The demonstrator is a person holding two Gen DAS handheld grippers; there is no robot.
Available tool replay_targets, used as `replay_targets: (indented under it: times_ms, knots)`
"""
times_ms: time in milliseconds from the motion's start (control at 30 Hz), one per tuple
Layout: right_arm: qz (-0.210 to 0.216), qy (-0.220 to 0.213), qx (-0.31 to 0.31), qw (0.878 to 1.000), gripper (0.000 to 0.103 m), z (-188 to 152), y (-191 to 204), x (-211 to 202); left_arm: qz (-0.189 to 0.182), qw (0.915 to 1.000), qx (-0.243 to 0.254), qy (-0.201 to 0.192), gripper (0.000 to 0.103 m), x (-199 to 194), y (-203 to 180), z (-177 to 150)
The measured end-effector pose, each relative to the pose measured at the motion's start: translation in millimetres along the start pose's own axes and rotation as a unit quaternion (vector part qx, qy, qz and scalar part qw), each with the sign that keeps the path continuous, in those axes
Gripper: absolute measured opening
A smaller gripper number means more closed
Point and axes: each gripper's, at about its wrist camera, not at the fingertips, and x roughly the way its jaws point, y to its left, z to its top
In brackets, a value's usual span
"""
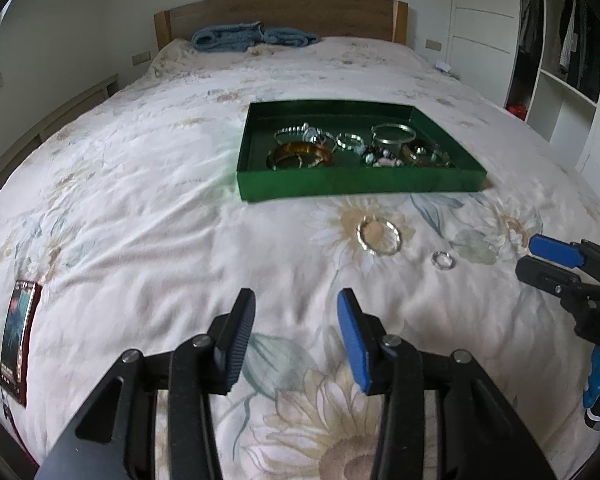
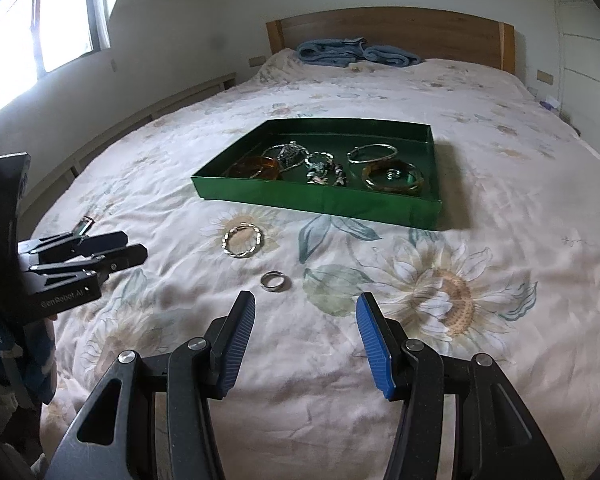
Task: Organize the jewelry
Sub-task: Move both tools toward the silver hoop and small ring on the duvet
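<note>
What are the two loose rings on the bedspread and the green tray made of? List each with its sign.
Large twisted silver bangle: apparently polished metal; bright glints along a rope-like twist.
Small plain silver ring: probably metal; smooth, shiny band.
Shallow green rectangular tray: likely glossy card or thin sheet; thin, straight folded-looking walls with a soft sheen.

- Bed (image 1: 140,184) under me w/ floral cover, sunflower print.
- Wooden headboard (image 1: 280,12) at 12 o'clock.
- Blue towel (image 1: 252,36) bunched just below it.
- Phone (image 1: 18,340), screen lit, at my 9 o'clock.
- Window (image 2: 36,36) at 10 o'clock.
- Open wardrobe (image 1: 560,48) w/ hanging clothes at 2 o'clock.
</note>
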Motion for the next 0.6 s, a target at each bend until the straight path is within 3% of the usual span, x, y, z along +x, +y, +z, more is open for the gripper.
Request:
replay_targets:
  times_ms: [167, 433, 600]
  knots:
    - [0.025, -0.008, 0.001, 1.0, 0.053, -5, 0, -4, 0.013, 0.9996, -0.006, 0.023, 0.041, -6, -5, -10]
    - [0.045, -0.025, 0.001, 0.999, 0.053, -14, -6, -28, 0.047, 0.9987, 0.001, 0.02, 0.041, -34, -26, -20]
    - [0.048, -0.038, 0.009, 0.998, 0.053, -21, -15, -48, 0.045, 0.9987, 0.008, 0.021, 0.041, -50, -42, -22]
